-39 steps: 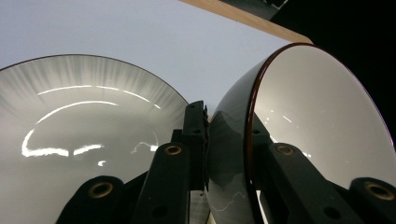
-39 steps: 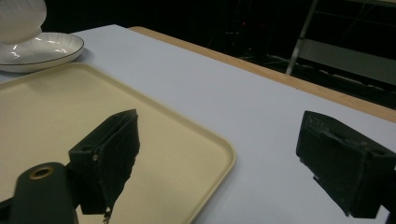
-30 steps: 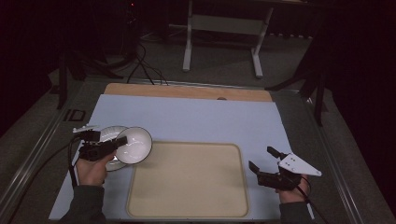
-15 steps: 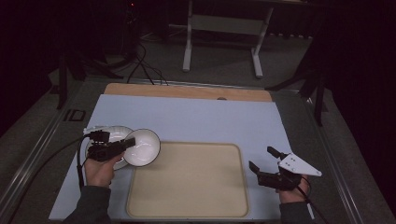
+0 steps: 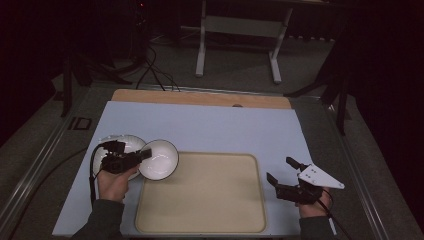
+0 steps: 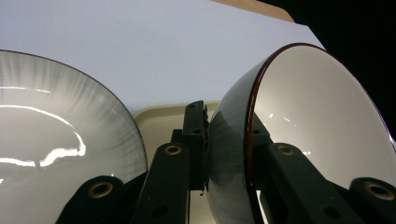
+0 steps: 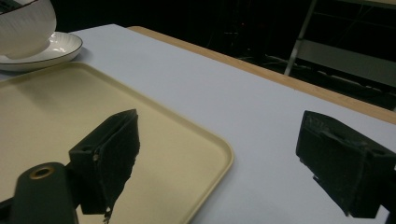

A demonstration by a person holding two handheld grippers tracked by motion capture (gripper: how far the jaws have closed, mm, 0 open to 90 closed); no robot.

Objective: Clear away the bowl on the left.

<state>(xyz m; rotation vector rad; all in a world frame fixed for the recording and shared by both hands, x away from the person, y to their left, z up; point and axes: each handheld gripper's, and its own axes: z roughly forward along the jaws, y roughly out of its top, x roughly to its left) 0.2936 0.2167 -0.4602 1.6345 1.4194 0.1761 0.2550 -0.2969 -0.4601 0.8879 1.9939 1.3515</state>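
At lower left of the high view, the left gripper (image 5: 144, 155) clamps a white bowl (image 5: 160, 159) by its rim, above the tray's (image 5: 210, 220) corner, beside a plate (image 5: 117, 145). At lower right, the right gripper (image 5: 281, 171) stands wide, empty.

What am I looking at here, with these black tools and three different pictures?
A person sits at a table and holds a hand tool in each hand; each tool ends in two black fingers that pinch. One picture looks down from above the table; the other two come from small cameras riding on the tools.

On the table lies a pale blue mat with a beige tray on it, and a white plate beside the tray.

The left gripper has its fingers shut on the rim of a white bowl, held tilted over the tray's corner; the close picture shows one finger inside the bowl and one outside. The right gripper is open and holds nothing.
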